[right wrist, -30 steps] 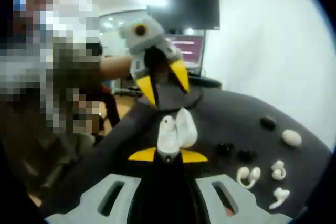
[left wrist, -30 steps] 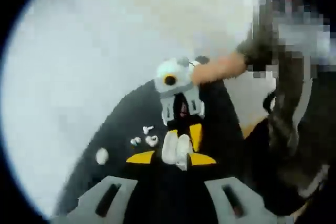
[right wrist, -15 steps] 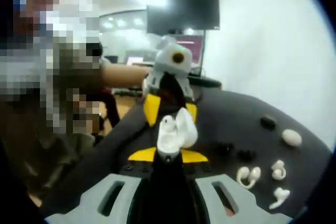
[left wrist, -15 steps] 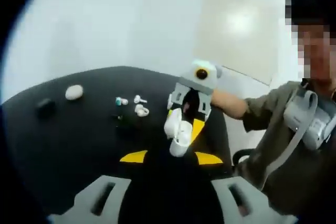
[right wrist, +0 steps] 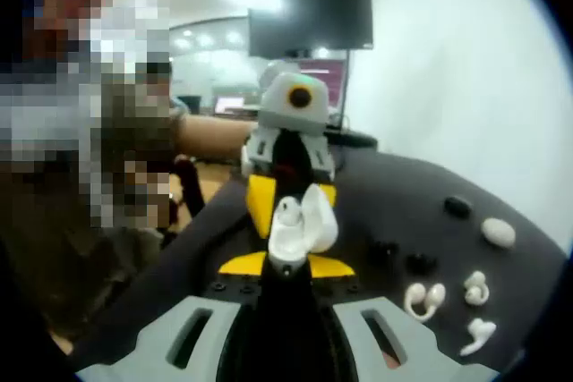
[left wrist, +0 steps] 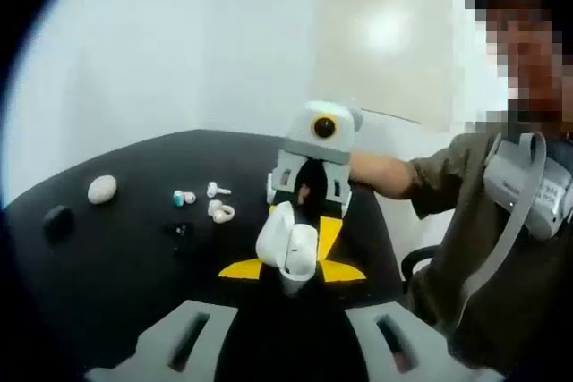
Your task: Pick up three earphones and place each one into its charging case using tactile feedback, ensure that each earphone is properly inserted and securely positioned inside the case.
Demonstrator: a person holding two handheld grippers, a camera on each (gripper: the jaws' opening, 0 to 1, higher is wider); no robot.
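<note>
- Clearly, the open white charging case (right wrist: 291, 230) looks light, hard, slippery; the right gripper (right wrist: 286, 264) pinches its base, low down.
- Left gripper (left wrist: 288, 270): whether spread or pressed, I cannot tell.
- 3 small earphones (right wrist: 423, 298) lie far right; pinch their bodies gently.

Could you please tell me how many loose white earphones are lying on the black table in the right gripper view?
3, clustered at lower right of the black table: a paired-looking earphone, a looped earphone beside it, and a stemmed earphone nearest the camera. Others may be hidden.
</note>
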